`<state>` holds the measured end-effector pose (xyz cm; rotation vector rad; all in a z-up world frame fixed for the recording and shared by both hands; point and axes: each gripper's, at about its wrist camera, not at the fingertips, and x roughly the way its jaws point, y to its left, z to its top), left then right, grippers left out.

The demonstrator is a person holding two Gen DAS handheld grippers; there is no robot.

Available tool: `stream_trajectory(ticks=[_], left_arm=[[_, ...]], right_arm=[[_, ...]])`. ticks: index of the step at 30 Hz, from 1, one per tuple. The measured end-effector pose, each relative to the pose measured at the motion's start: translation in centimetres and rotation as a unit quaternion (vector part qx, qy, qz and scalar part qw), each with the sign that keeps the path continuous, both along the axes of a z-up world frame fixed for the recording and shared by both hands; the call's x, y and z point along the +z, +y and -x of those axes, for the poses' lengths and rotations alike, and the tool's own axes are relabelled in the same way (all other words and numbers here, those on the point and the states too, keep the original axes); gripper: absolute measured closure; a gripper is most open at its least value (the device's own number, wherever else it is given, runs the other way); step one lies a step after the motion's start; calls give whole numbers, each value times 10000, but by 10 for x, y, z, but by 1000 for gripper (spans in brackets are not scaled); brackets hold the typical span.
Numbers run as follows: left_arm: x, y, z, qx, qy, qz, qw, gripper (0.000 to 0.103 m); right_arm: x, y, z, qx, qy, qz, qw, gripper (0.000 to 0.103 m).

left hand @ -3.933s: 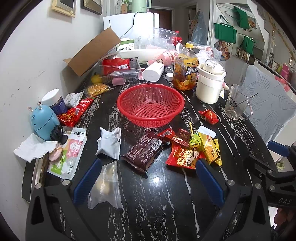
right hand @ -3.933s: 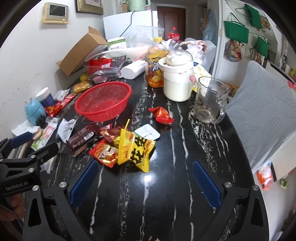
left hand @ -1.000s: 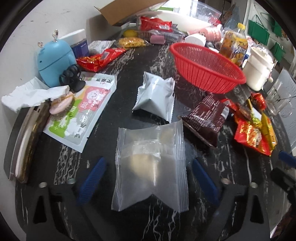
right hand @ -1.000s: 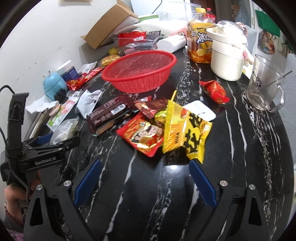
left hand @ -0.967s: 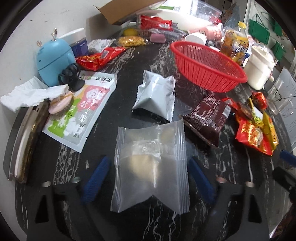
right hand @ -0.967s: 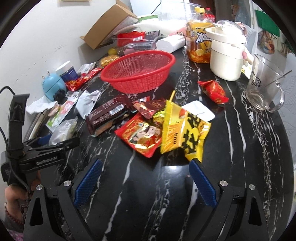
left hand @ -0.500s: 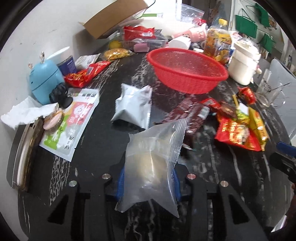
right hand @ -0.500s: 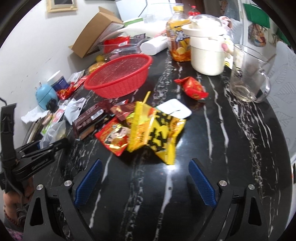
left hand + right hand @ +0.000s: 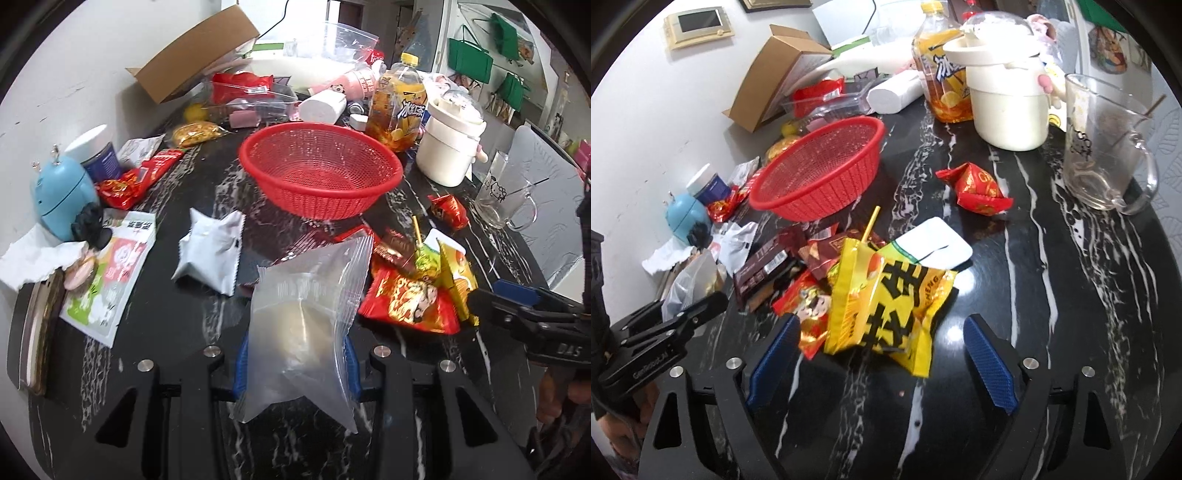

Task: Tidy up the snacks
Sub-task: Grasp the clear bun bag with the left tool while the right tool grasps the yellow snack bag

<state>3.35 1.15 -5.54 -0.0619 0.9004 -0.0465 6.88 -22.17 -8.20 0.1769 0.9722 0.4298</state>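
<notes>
Left wrist view: the left gripper [image 9: 295,363] pinched 1 clear crinkly packet [image 9: 304,317], raised off the table [image 9: 177,332]; carry it level over the rigid mesh red basket [image 9: 320,170], which sat beyond, then release. Right wrist view: the right gripper [image 9: 881,360] was closing, fingers spread around a glossy yellow bag [image 9: 886,299], untouched; centre it before squeezing.

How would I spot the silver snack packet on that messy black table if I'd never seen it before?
Find the red basket in the middle of the black table. Just in front of it, toward the wall side, the silver packet lies flat by itself, between the basket and a green-and-pink pouch. It is the only plain, unprinted foil wrapper; the snacks around it are red, yellow or brown.
</notes>
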Motion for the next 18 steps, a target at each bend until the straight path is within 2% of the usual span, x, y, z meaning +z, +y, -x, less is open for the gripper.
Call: stream_trajectory(ticks=[8, 10, 13, 18], left_arm=[[-1, -7, -10, -64, 25, 39, 10000, 63], [-2, -8, -13, -66, 38, 49, 10000, 63], [-3, -8, -14, -61, 48, 63, 9999, 63], [-4, -6, -13, -62, 55, 103, 9999, 63]], right_arm=[[-14, 3, -17, 88, 271, -164, 9995, 19], [-17, 5, -19, 135, 340, -162, 9992, 32], [-17, 7, -19, 187, 308, -115, 9993, 42], [-16, 4, -15, 65, 278, -141, 9995, 54]])
